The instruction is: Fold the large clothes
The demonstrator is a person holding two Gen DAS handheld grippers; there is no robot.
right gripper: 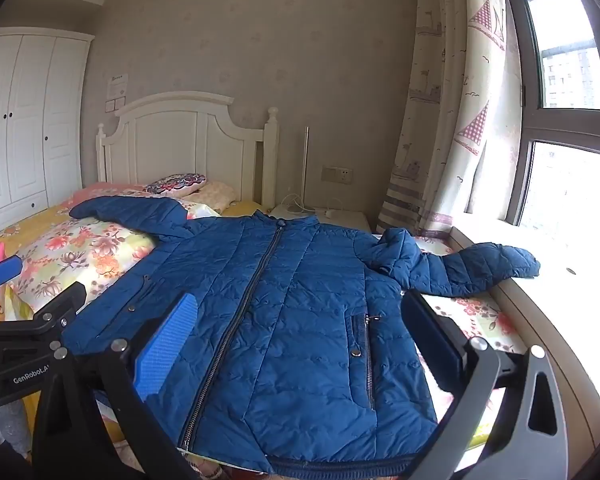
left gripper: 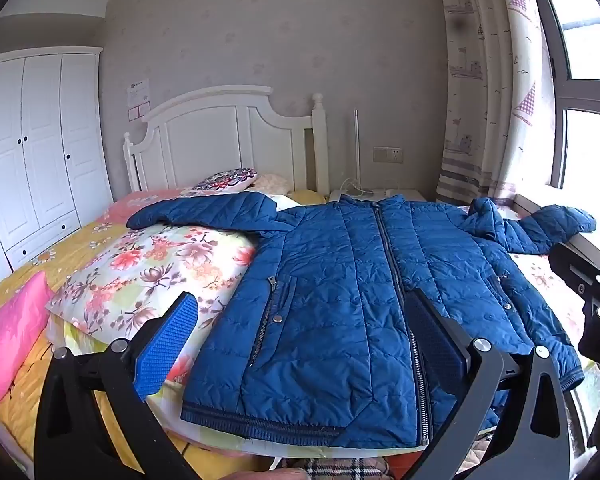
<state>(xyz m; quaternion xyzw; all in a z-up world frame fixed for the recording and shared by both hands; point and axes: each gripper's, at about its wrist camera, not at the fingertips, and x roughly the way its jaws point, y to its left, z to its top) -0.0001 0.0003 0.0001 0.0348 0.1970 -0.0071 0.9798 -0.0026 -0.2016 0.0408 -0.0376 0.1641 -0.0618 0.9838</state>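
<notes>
I see the blue quilted puffer jacket (left gripper: 340, 300) lying zipped and flat on the floral bedding (left gripper: 148, 264), sleeves spread left and right. No fold is made yet. My left gripper (left gripper: 300, 340) and right gripper (right gripper: 300, 340) hang wide, holding nothing, above the near hem.

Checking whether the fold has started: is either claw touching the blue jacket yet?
Cannot tell. Both wrist views show the left claw and right claw open over the blue jacket, pinching nothing; neither shows a gap plainly.
</notes>
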